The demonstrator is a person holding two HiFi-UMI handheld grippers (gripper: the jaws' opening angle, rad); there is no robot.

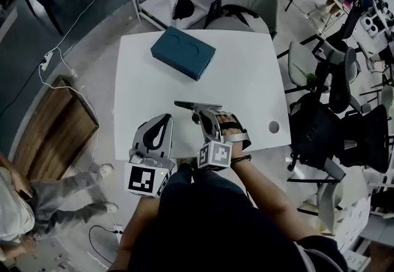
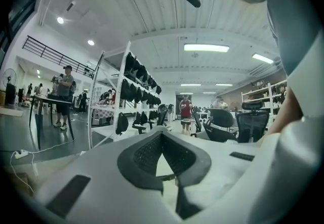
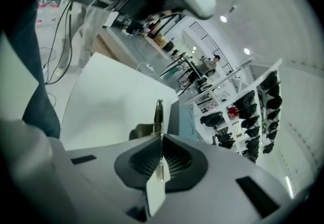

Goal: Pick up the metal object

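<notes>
Pinching metal object (image 3: 159, 114): right gripper (image 3: 161, 139) clamps the thin plate edge-on, a firm hold for lifting.
Place: on the person's side of the blue box (image 1: 183, 52), well apart, over the white table (image 1: 246, 74).
Left gripper (image 2: 162, 134): jaws pressed together, empty, likely parked clear.

The left claw (image 1: 164, 120) and right claw (image 1: 202, 114) are pale grey, with black-and-white square-patterned cubes. Beyond them, a dark teal box (image 1: 183, 52); white desk (image 1: 246, 68); silver-grey metal object (image 1: 189, 105).

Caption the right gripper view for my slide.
Right gripper clamps a thin flat metal object edge-on over the white table, teal rectangular box beyond.
</notes>
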